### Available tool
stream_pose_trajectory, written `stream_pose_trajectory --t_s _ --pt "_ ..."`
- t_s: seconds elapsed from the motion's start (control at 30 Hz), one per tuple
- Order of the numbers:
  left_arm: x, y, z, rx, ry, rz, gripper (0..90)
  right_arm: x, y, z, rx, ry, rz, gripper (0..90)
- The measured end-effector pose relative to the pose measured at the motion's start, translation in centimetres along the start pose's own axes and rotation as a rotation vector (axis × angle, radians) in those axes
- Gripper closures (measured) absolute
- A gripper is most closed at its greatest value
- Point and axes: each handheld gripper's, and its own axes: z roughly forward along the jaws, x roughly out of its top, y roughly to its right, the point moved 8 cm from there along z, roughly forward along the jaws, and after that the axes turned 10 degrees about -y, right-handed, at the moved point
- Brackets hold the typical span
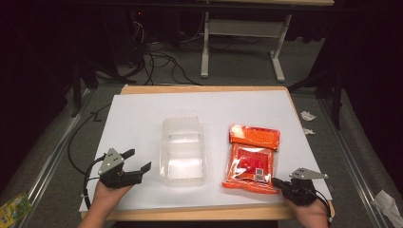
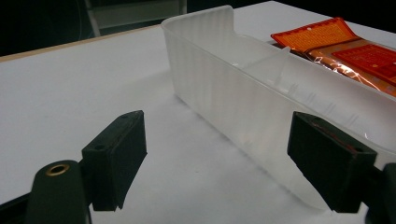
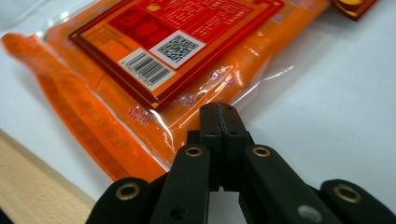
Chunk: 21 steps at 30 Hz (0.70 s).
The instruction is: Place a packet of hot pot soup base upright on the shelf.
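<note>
Our right gripper (image 3: 219, 116), fingers pressed together on nothing, sits at the orange packet's (image 1: 252, 159) near corner; light, floppy, slick film, so we'd pinch its sealed edge; left gripper (image 1: 133, 161) fingers apart

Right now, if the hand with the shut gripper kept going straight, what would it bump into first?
Probably the orange packet. The right gripper, jaws shut, points at its clear near edge, almost touching; whether it already touches is hard to tell.
</note>
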Motion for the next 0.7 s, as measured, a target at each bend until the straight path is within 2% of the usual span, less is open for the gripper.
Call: stream_pose_trajectory --t_s 0.03,0.07,0.1,0.13,0.17,0.2,0.3,0.37,0.47,0.53,0.6,0.63,0.67,0.7 --pt "0.0 0.0 0.0 0.0 0.0 0.0 20.3 0.1 -0.4 0.1 0.012 -0.001 -0.007 90.0" --pt "0.0 0.0 0.0 0.001 -0.001 0.002 20.2 0.4 -1.2 0.5 0.032 -0.003 -0.035 90.0" --pt "0.0 0.0 0.0 0.001 -0.001 0.002 20.2 0.4 -1.2 0.5 0.032 -0.003 -0.035 90.0" --pt "0.0 0.0 0.0 0.0 0.0 0.001 20.3 0.6 -2.2 0.8 0.051 -0.007 -0.052 90.0" --pt "0.0 0.0 0.0 0.0 -0.002 0.001 20.3 0.6 -2.2 0.8 0.051 -0.007 -0.052 90.0" --pt "0.0 0.1 0.0 -0.001 -0.004 0.002 20.2 1.0 -3.2 1.2 0.063 -0.01 -0.081 90.0" --pt "0.0 0.1 0.0 -0.002 -0.005 0.002 20.2 1.2 -4.0 1.6 0.078 -0.016 -0.102 90.0" --pt "-0.1 0.1 0.0 0.0 -0.006 0.005 20.2 1.3 -4.2 1.5 0.069 -0.026 -0.122 90.0" --pt "-0.1 0.1 0.0 0.005 -0.007 0.007 20.0 1.9 -3.5 0.9 0.058 0.023 -0.093 90.0" --pt "-0.3 0.0 0.0 0.004 -0.01 0.006 20.0 2.5 -2.4 0.3 0.04 0.077 -0.029 84.0" --pt "-0.3 0.0 -0.1 0.004 -0.012 0.005 20.0 2.8 -2.0 0.3 0.032 0.095 -0.018 81.5" --pt "-0.3 -0.1 -0.1 0.005 -0.013 0.006 20.0 3.0 -1.5 0.2 0.02 0.11 0.0 78.2" --pt "-0.5 -0.1 -0.2 0.008 -0.015 0.007 20.0 3.5 -0.8 0.2 0.01 0.132 0.044 72.8" --pt "-0.5 -0.1 -0.2 0.008 -0.015 0.007 20.0 3.5 -0.8 0.2 0.01 0.132 0.044 72.8"
